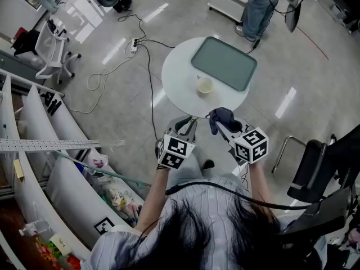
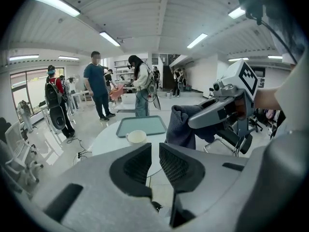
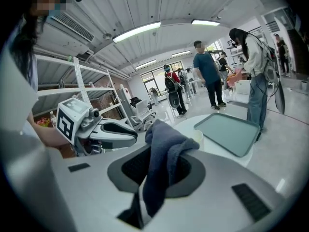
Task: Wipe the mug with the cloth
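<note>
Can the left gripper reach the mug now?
Probably yes: the mug stands on the table's near side, with nothing between it and the left gripper. Its jaws stand only narrowly apart and would need widening.

Strip lights [image 2: 110,38] are glowing on the ribbed ceiling; cables [image 1: 149,83] are trailing across the glossy grey floor [image 1: 185,16] beside white shelving [image 1: 34,122].

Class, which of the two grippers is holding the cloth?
The right gripper: the dark cloth is clamped between its jaws. The left gripper has nothing between its jaws, which stand slightly apart.
</note>
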`<state>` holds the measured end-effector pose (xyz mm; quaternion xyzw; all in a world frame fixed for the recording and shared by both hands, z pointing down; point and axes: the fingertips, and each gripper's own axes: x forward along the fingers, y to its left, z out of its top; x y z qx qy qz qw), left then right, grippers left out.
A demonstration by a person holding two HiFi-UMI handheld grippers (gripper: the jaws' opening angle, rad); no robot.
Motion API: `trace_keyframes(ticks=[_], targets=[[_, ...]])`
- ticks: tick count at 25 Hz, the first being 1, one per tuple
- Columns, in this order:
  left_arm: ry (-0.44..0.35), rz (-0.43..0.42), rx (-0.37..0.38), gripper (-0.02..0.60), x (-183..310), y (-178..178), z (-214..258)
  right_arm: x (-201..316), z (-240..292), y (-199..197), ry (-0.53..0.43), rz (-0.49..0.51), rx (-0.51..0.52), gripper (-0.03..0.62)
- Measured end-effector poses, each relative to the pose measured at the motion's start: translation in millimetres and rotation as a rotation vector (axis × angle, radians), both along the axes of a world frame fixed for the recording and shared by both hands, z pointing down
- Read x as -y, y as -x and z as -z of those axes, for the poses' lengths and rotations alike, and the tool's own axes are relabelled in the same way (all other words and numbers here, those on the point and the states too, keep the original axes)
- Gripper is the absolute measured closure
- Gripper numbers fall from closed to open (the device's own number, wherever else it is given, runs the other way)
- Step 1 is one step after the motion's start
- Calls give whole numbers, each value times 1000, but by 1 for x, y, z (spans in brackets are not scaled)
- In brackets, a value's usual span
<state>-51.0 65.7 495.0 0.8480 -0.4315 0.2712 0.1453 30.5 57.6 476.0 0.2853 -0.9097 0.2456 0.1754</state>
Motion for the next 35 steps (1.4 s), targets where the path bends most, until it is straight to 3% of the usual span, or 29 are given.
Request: trace_keyframes(ticks=[8,15,25,35], targets=[[31,78,-20,518,-62,-25,0,-62,-5,-28,28,24,44,514],[32,101,-11,518,-105,-31,-2,-103,-6,-27,19,56,63,514],[14,169,-10,518,-132,-13,-1,-139,-12,0,9,168,41,514],[-2,216,-7,518,-132,6,-2,-135,-17,19,-3,238,9,514]])
